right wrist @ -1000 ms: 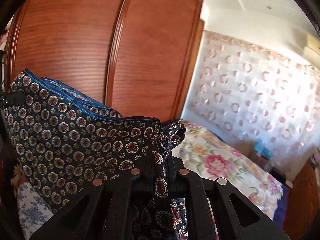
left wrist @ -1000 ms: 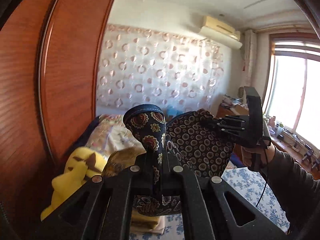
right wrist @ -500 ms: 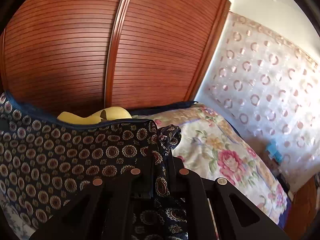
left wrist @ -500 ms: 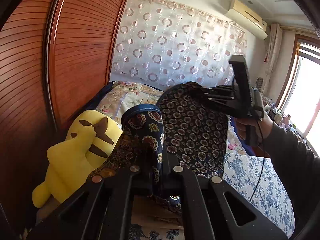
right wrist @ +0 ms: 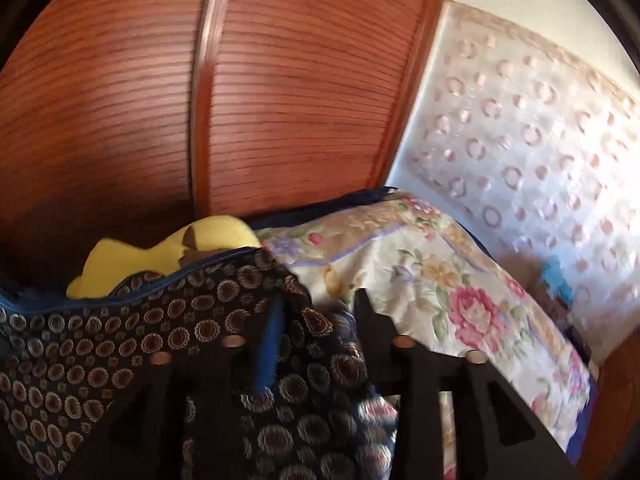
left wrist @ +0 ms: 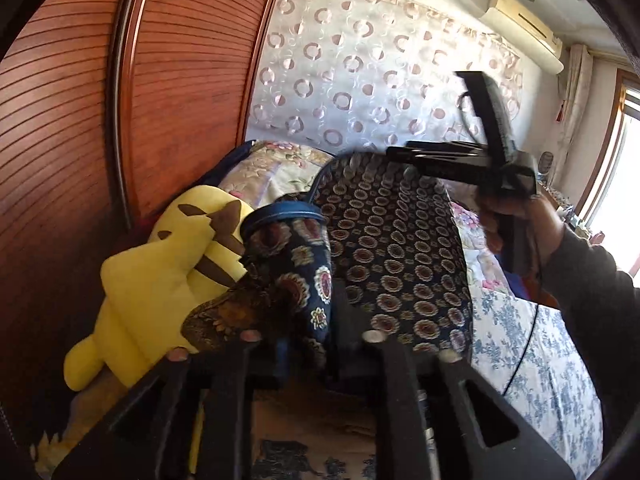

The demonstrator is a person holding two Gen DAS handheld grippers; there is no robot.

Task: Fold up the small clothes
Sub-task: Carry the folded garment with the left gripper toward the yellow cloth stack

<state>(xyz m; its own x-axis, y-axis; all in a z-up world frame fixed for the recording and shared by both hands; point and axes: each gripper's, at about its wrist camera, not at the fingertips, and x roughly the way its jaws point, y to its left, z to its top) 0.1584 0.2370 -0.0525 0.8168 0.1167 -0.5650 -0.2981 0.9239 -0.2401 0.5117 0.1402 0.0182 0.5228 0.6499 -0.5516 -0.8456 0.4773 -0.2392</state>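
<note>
A small dark navy garment (left wrist: 392,248) with a round medallion print and a blue hem hangs spread between both grippers above the bed. My left gripper (left wrist: 310,308) has parted its fingers, with a bunched corner of the cloth (left wrist: 296,276) lying loose between them. My right gripper (left wrist: 400,152) shows in the left wrist view at the upper right, at the garment's far top edge. In the right wrist view my right gripper (right wrist: 316,308) also stands with its fingers apart, the garment (right wrist: 192,320) draped over the left finger.
A yellow plush toy (left wrist: 160,276) lies at the left against the wooden wardrobe doors (left wrist: 80,140). A floral quilt (right wrist: 440,276) covers the bed's head end, and a blue-and-white floral sheet (left wrist: 532,344) lies at the right. A curtain with rings (left wrist: 380,80) hangs behind.
Both grippers have come down toward the bed with the garment, and both have opened their fingers. The plush toy and bed have come into view.
</note>
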